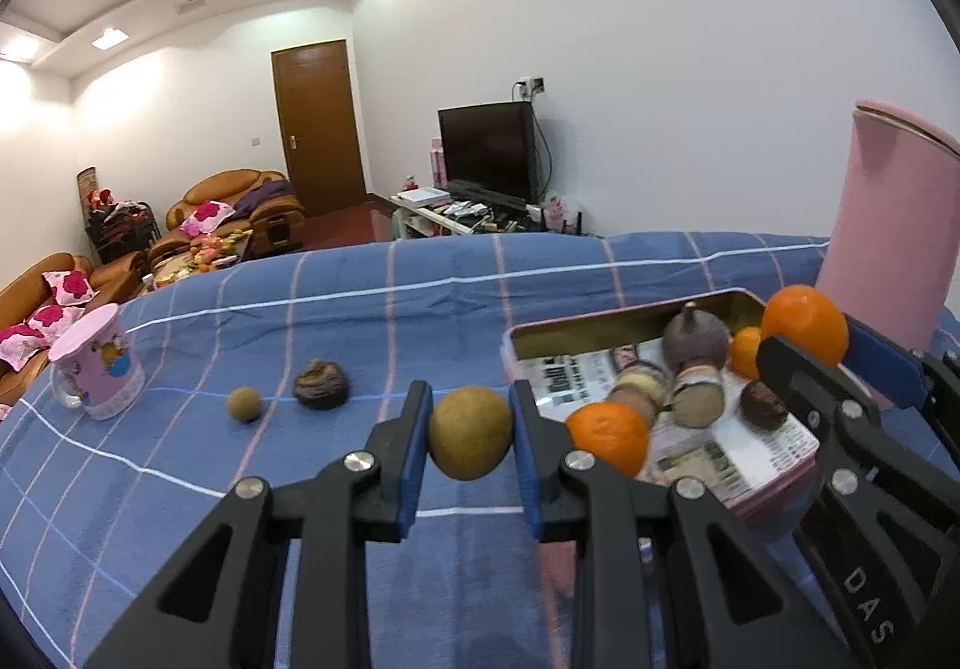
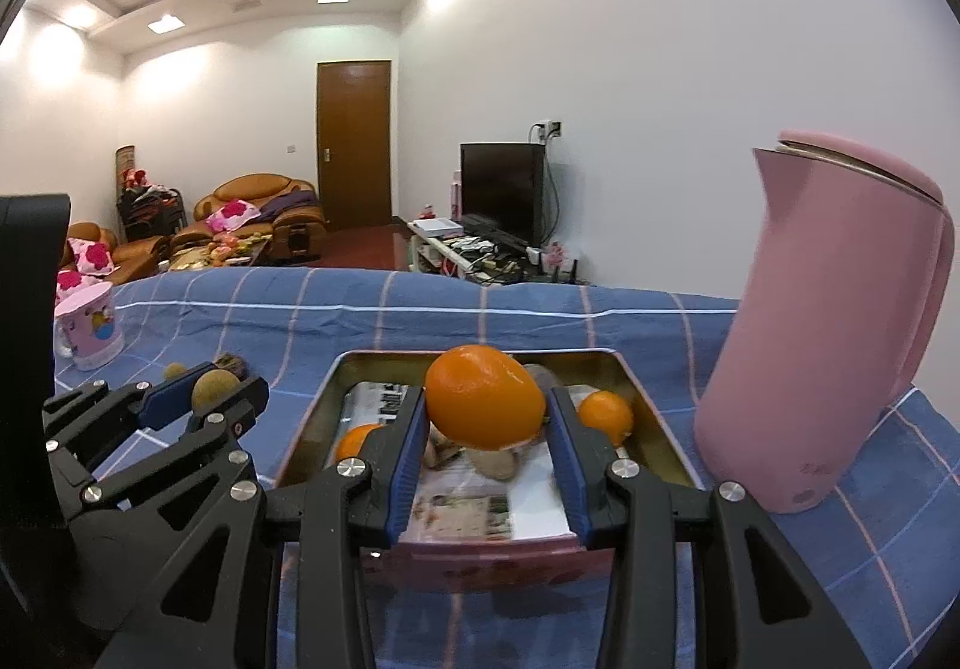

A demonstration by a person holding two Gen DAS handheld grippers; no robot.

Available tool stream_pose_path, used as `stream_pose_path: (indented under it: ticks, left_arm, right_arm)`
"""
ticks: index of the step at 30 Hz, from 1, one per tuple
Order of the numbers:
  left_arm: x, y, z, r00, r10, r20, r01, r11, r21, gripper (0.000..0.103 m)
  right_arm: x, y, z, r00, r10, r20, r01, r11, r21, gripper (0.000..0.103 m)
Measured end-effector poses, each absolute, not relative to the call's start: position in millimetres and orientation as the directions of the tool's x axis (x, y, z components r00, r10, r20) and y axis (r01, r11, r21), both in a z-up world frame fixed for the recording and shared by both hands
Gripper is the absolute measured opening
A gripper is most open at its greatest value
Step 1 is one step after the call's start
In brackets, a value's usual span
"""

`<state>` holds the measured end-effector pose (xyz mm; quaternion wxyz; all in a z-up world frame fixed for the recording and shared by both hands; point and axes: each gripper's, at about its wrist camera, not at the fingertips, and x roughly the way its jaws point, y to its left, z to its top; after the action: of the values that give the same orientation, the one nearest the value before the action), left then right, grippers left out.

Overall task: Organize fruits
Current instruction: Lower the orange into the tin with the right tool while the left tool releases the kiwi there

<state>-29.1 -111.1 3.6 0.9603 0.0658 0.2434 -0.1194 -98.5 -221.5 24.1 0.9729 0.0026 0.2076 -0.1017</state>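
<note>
My left gripper (image 1: 471, 432) is shut on a round yellow-brown fruit (image 1: 470, 433), held above the blue checked cloth just left of the pink tin tray (image 1: 774, 465). My right gripper (image 2: 485, 417) is shut on a large orange (image 2: 483, 398) and hangs over that tray (image 2: 654, 429). In the left wrist view it shows at the right (image 1: 804, 333). Inside the tray lie smaller oranges (image 1: 609, 435) (image 2: 606, 417), a purple fruit (image 1: 696, 342), a dark wrinkled fruit (image 1: 762, 406) and cut pieces on printed paper. On the cloth sit a small brown fruit (image 1: 244, 404) and a dark wrinkled fruit (image 1: 321, 384).
A tall pink kettle (image 2: 840, 321) stands right beside the tray. A pink cartoon mug (image 1: 99, 366) sits at the cloth's left end. Beyond the table's far edge are sofas, a TV on a low stand and a brown door.
</note>
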Motion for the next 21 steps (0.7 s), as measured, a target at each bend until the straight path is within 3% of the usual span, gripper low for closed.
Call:
stream_pose_path:
  ticks: [21]
  left_arm:
    - [-1.4,-171.9,1.5,0.803,-0.293,-0.518,0.343,0.939,0.001,0.028]
  right_arm:
    - [-81.6,-267.7,28.0,0.849,-0.381,-0.366,0.367,0.924,-0.11,0.042]
